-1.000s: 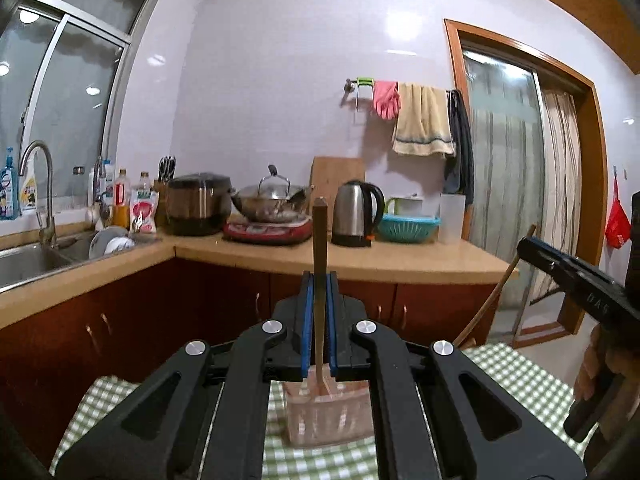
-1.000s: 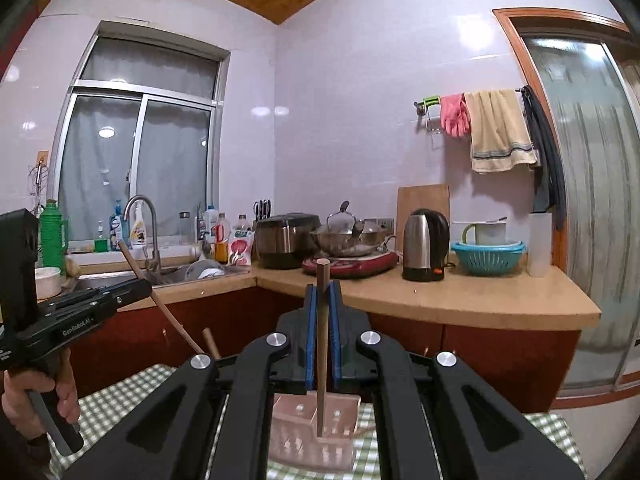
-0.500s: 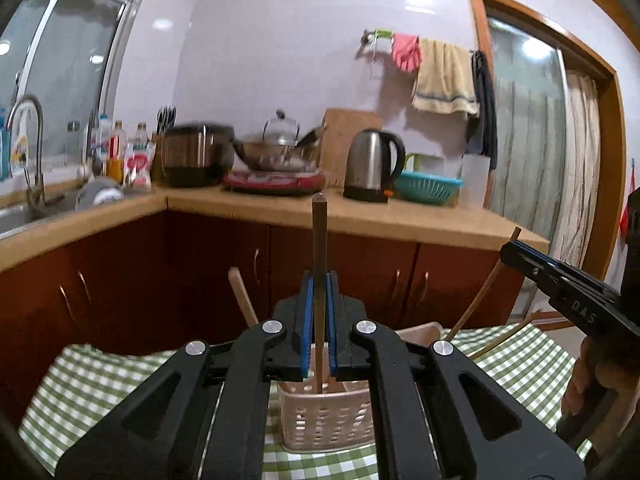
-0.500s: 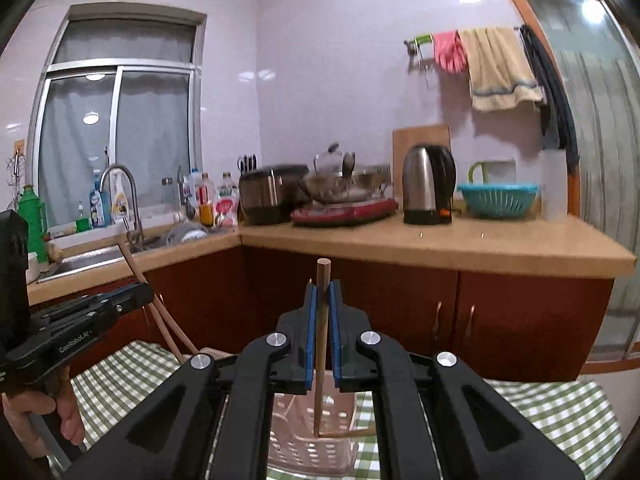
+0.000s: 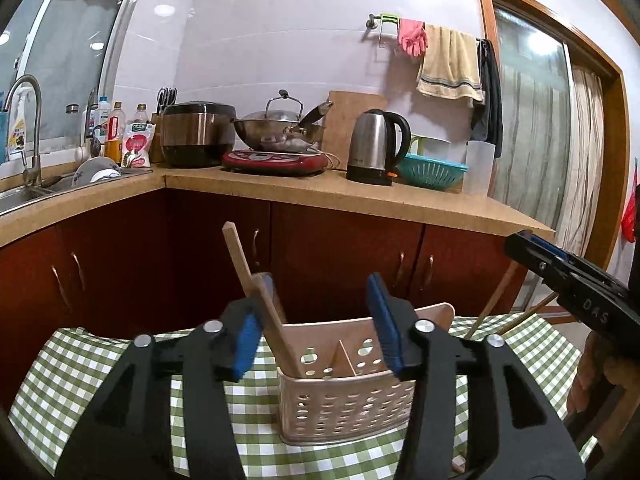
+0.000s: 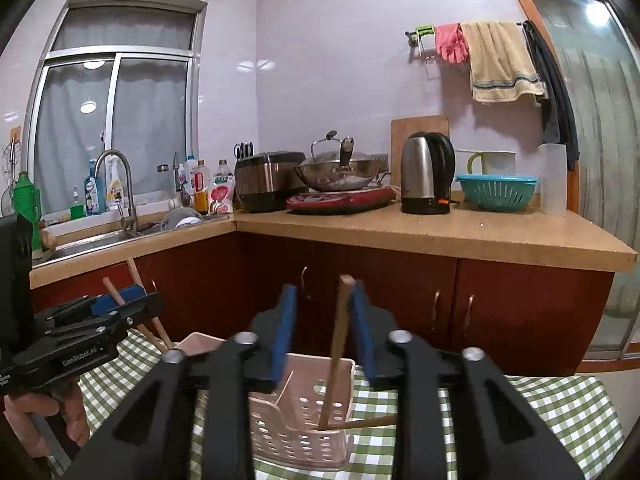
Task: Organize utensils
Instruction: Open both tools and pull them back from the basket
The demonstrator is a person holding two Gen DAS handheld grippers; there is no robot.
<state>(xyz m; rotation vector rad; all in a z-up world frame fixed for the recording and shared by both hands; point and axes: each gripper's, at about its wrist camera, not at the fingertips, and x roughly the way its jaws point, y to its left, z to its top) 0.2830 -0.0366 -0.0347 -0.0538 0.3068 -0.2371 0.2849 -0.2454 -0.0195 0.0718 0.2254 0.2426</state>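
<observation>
A pale perforated utensil basket (image 5: 344, 396) stands on the green checked tablecloth (image 5: 100, 368). My left gripper (image 5: 320, 292) hangs over it with its jaws opening. A wooden chopstick (image 5: 276, 320) stands in the basket and leans on the left blue pad, with no grip on it. In the right wrist view the basket (image 6: 296, 428) is below my right gripper (image 6: 323, 292), whose jaws are opening too. A brown chopstick (image 6: 338, 344) stands loose between the pads, its tip in the basket. Another chopstick (image 6: 368, 422) lies across the basket's rim.
Each gripper shows in the other's view: the right gripper (image 5: 520, 242) at the right edge and the left gripper (image 6: 148, 304) at the left, held by a hand (image 6: 24, 416). A kitchen counter (image 6: 440, 232) with kettle, wok and sink runs behind the table.
Both grippers came down over the basket with a chopstick shut in each. Now both pairs of jaws have parted and the chopsticks stand loose in the basket.
</observation>
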